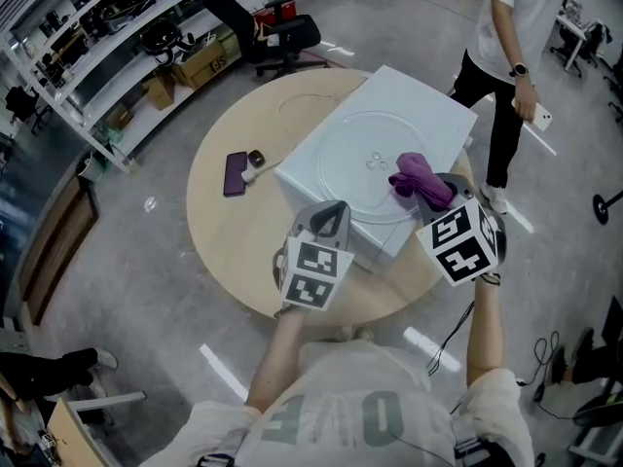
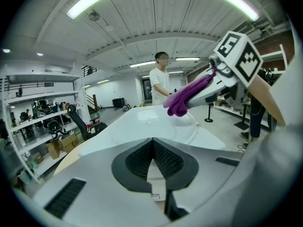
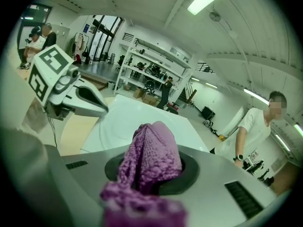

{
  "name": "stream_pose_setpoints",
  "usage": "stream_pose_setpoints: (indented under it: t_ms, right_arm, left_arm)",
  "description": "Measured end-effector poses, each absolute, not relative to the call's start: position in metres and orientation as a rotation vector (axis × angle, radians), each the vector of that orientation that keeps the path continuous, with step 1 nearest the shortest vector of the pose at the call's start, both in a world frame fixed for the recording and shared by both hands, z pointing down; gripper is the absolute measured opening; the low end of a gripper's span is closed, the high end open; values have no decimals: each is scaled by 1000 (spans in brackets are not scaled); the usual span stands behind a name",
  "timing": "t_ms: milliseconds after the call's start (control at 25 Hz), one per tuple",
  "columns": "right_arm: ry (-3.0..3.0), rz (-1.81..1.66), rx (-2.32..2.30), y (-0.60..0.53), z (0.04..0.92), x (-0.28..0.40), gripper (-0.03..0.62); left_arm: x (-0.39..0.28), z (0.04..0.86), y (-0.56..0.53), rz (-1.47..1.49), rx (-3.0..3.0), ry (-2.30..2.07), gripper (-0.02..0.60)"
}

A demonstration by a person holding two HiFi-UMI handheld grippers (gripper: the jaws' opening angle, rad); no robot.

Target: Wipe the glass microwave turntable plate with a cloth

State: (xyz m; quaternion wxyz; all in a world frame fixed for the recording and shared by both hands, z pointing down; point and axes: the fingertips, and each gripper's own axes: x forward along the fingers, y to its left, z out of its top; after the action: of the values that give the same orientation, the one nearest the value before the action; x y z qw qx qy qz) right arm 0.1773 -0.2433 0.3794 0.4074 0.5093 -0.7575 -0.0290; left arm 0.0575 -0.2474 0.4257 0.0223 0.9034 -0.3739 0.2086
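The right gripper [image 1: 435,195] clenches the cloth [image 1: 417,173] at the plate's [image 1: 346,154] right edge. The left gripper [image 1: 334,214], closed on nothing, steadies nothing, so a hard wipe could slide the plate off the box [image 1: 421,107].

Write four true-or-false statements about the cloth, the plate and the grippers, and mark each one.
1. The glass plate lies on a white box. True.
2. The left gripper is open around the plate's rim. False: its jaws are together, with nothing between them.
3. The right gripper holds a purple cloth. True.
4. The phone lies on the plate. False: it lies on the round table, beside the box.
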Motion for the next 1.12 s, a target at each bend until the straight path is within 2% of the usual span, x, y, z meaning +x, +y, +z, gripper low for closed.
stream_pose_setpoints:
  t_ms: [520, 880, 1120]
  right_arm:
    - [-1820, -51, 1352, -369, 385, 225, 48]
    - [-1825, -15, 1315, -371, 402, 221, 48]
    - [-1839, -14, 1274, -334, 405, 214, 48]
  left_arm:
    - [61, 426, -243, 651, 2784, -1136, 3]
    - [63, 427, -244, 647, 2795, -1124, 2]
    - [63, 426, -244, 652, 2800, -1124, 2]
